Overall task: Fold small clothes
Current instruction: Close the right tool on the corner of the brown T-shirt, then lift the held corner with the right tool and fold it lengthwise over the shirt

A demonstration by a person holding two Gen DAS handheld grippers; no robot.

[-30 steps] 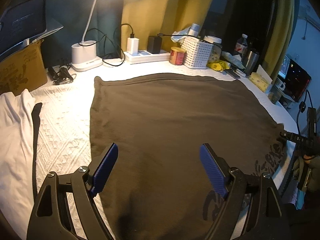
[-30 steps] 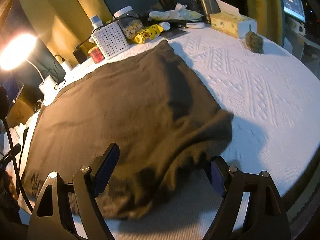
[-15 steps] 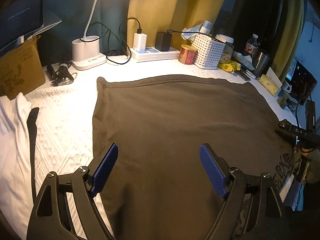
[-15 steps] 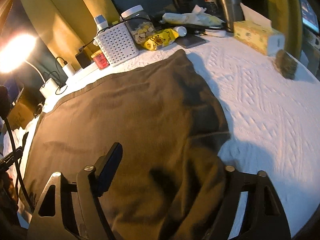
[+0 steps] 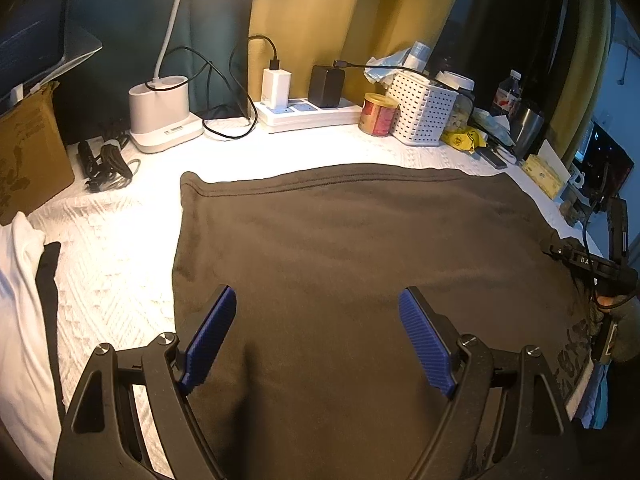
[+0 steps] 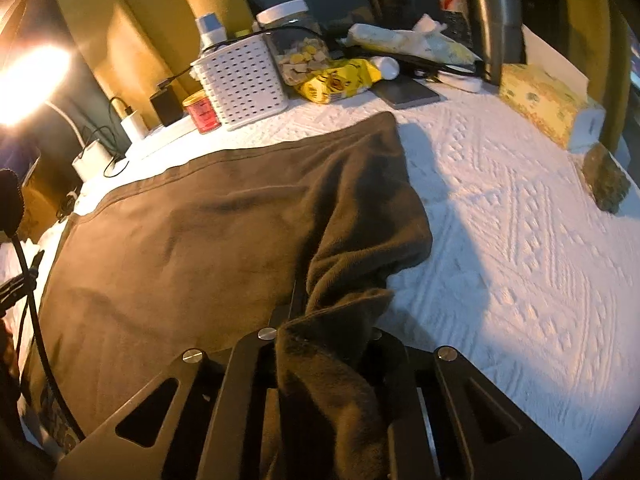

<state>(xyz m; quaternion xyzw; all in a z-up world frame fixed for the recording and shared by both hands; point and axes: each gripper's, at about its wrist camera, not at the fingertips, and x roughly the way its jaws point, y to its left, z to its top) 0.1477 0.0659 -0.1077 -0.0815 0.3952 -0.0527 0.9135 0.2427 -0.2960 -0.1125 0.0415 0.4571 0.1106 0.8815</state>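
Note:
A dark brown garment (image 5: 340, 248) lies spread flat on the white textured cover (image 5: 116, 240), with a pale print near its right end. My left gripper (image 5: 316, 336) hovers over the garment's near left part, blue pads wide open with nothing between them. My right gripper (image 6: 320, 304) is at the garment's (image 6: 180, 240) right edge, its jaws closing with a fold of the brown cloth pinched and bunched up between them. The cloth hides the right fingertips.
Along the back stand a white lamp base (image 5: 160, 116), a power strip (image 5: 308, 114), a red tin (image 5: 378, 114) and a white basket (image 5: 424, 112). A tissue box (image 6: 548, 106) and steel tumbler (image 6: 496, 28) sit far right. White cloth (image 5: 20, 320) lies at left.
The right jaws went from wide open to pinched together on the garment's right edge, gathering it into a ridge. Both grippers moved forward over the table.

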